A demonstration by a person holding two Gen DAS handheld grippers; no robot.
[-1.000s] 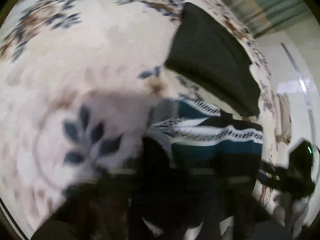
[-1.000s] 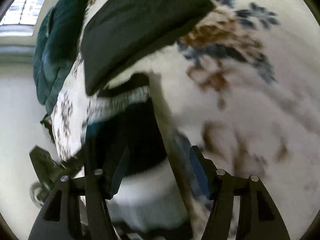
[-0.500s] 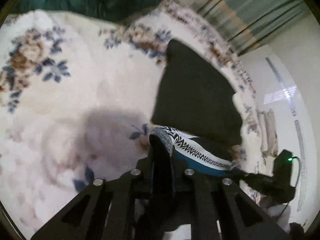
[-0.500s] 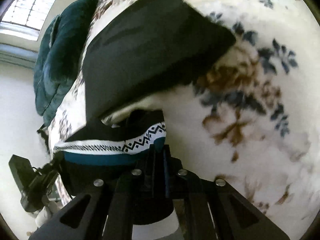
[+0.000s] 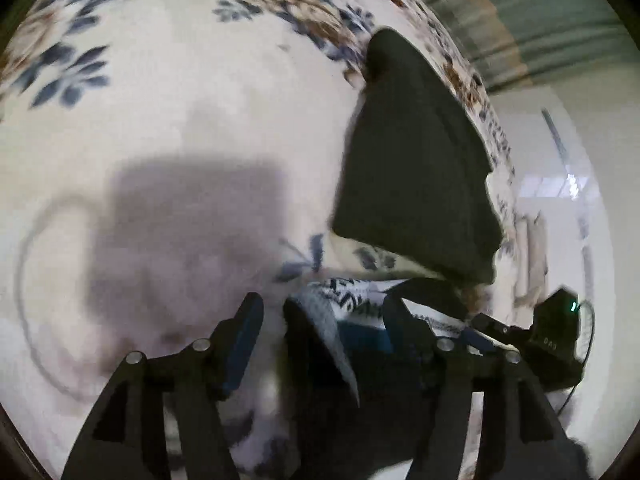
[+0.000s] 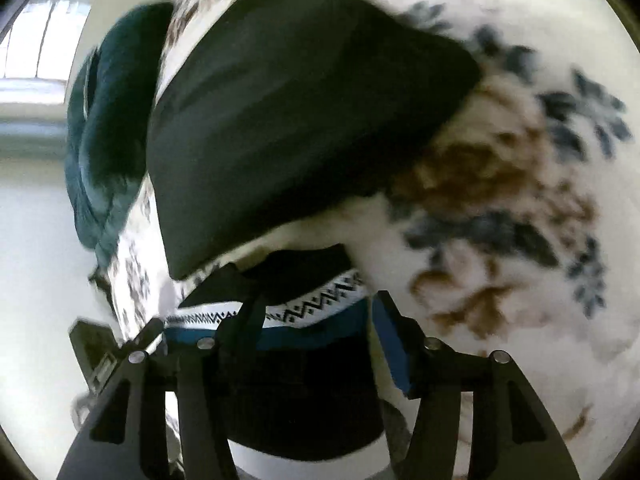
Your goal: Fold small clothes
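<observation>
A small knit garment [image 5: 362, 334], black and teal with a white zigzag band [image 6: 312, 307], lies bunched on the floral blanket [image 5: 160, 100]. My left gripper [image 5: 322, 316] hangs right over its grey-lined corner. Its jaws are opening and the cloth lies loose between them, pressed by neither pad. My right gripper [image 6: 316, 320] stands over the other end of the band, jaws opening too, with the cloth slack in the gap. The right gripper's body [image 5: 552, 328] shows at the edge of the left wrist view.
A folded black garment [image 5: 412, 168] lies just beyond the knit one, also large in the right wrist view [image 6: 288, 112]. A teal quilt [image 6: 104, 120] is heaped at the bed's far end. Pale floor [image 5: 560, 240] runs beside the bed, with curtains [image 5: 540, 20] behind.
Half a second ago both grippers were shut on the knit garment's upper edge. Both have now parted their jaws and moved forward and down, and the cloth has dropped loose.
</observation>
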